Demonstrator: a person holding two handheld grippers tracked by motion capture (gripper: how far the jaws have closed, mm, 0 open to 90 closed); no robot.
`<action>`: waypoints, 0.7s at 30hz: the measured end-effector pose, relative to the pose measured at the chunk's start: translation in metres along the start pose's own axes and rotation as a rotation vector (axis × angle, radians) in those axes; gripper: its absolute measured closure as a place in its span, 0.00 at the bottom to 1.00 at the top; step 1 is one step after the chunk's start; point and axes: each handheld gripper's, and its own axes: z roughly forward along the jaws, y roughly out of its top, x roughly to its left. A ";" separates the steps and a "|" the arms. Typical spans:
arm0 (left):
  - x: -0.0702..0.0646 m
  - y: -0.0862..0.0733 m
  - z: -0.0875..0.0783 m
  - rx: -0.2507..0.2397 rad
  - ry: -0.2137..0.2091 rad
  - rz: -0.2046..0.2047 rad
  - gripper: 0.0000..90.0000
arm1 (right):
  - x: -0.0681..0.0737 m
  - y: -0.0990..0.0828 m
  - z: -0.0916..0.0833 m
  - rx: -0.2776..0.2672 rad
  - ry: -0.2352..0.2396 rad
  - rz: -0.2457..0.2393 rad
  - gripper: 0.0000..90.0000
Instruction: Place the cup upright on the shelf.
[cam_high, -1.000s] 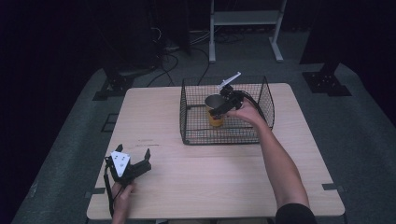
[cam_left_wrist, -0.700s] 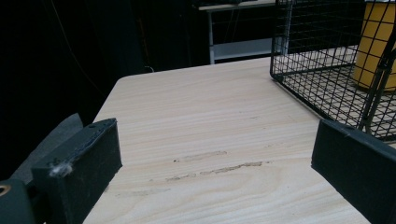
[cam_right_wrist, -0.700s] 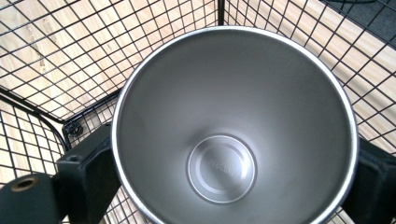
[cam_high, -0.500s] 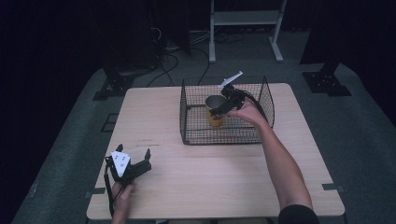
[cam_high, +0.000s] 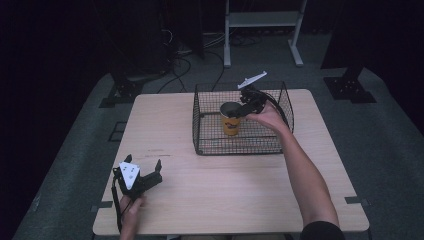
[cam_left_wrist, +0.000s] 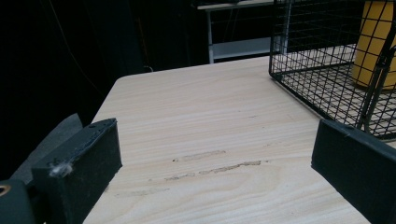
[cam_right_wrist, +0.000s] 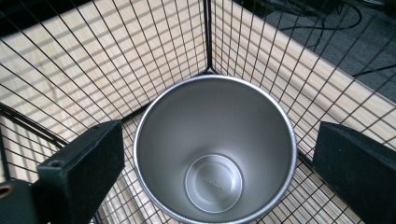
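The left hand-held gripper rests on the pale wooden table, jaws apart, empty. Farther off, the right hand-held gripper, jaws apart, hovers over the yellow steel-lined cup standing in the black wire basket (probably just released); withdrawal likely follows.

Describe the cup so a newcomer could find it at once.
On the wooden table, find the black wire basket at the far side. Standing upright inside it is a yellow cup with a bare steel interior, the right gripper open around its rim. It is the basket's sole item.
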 end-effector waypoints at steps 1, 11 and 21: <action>0.000 0.000 0.000 0.001 0.000 0.000 0.01 | 0.000 0.000 -0.002 -0.006 -0.002 0.004 0.02; 0.000 0.000 0.000 0.001 0.001 -0.001 0.01 | 0.004 0.000 -0.030 -0.065 -0.003 0.005 0.02; 0.000 0.000 -0.001 0.000 0.001 0.001 0.01 | 0.008 -0.007 -0.048 -0.076 0.011 0.016 0.02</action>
